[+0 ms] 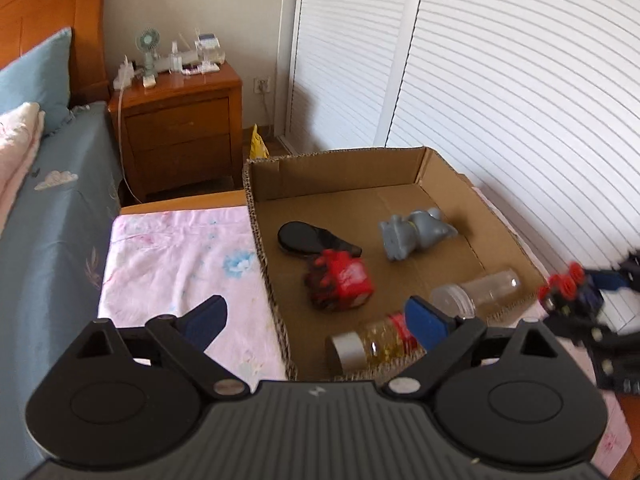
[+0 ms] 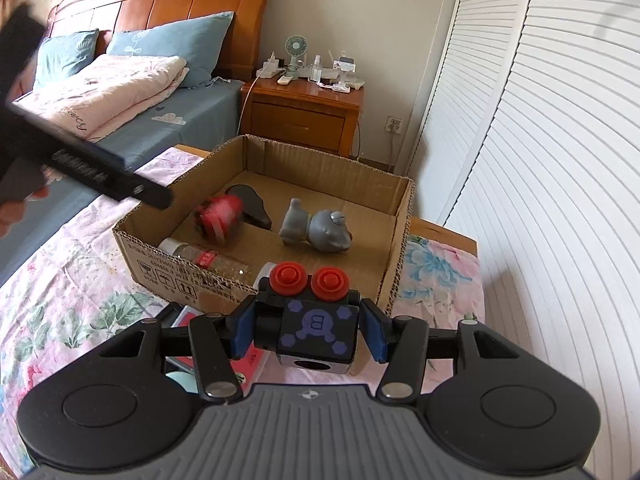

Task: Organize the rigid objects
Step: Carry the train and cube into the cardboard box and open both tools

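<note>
Bedroom, daylight. Orange-brown wooden headboard (image 2: 160, 4) against a cream wall (image 2: 360, 8). Bed with a blue-grey sheet (image 2: 188, 120), blue pillows (image 2: 176, 46) and a folded pink quilt (image 2: 104, 92). Beside it, a wooden two-drawer nightstand (image 2: 304, 120) with a small green desk fan (image 2: 296, 50) and clutter on top. White wall socket (image 2: 395, 124). White louvred closet doors (image 2: 540, 140) at right. Pink floral cloth (image 2: 60, 280) covers the tabletop.

Cardboard box (image 2: 396, 240) open-topped; back-right floor bare. Grey figurine (image 2: 316, 228), red toy (image 2: 220, 214), two bottles (image 2: 208, 258) crowd the rest.
</note>
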Tool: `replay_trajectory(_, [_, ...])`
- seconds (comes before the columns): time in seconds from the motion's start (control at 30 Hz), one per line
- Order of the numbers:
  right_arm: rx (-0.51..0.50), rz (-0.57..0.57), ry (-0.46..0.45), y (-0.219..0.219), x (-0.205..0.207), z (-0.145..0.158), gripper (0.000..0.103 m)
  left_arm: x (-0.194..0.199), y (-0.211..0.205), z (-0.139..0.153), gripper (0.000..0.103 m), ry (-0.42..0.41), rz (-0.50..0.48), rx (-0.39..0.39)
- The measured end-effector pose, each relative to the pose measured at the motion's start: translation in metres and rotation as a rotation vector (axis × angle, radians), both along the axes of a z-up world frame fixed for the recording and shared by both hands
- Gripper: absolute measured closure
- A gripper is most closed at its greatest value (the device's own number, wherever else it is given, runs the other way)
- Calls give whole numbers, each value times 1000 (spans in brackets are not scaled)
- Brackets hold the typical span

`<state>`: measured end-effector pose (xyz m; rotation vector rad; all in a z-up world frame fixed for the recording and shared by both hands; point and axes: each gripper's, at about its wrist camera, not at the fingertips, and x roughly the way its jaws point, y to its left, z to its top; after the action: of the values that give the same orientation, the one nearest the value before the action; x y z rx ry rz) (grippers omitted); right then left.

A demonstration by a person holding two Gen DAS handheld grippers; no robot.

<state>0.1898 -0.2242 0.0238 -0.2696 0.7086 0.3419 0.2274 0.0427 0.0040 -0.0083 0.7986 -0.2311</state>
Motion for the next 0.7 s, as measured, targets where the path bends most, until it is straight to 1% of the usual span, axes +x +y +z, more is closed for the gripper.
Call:
replay_trajectory(0.17, [8,4,5,5,13,6,44,-32,1,4,6,-46,2,37])
replay_trajectory(0.23, [10,-1,11,7,22,9,44,-44,-1,5,4,-62,6,65])
replay_trajectory(0.4, [19,-30,30,9,54,14,44,-65,-6,3,4,-95,21,163])
replay_trajectory(0.47, [19,-42,42,11,70,15,44,-70,-5,2,4,-98,36,167])
replay_trajectory(0.7, [-28,-87,65,22,128,10,44,-80,2,-9,4,-65,55,129])
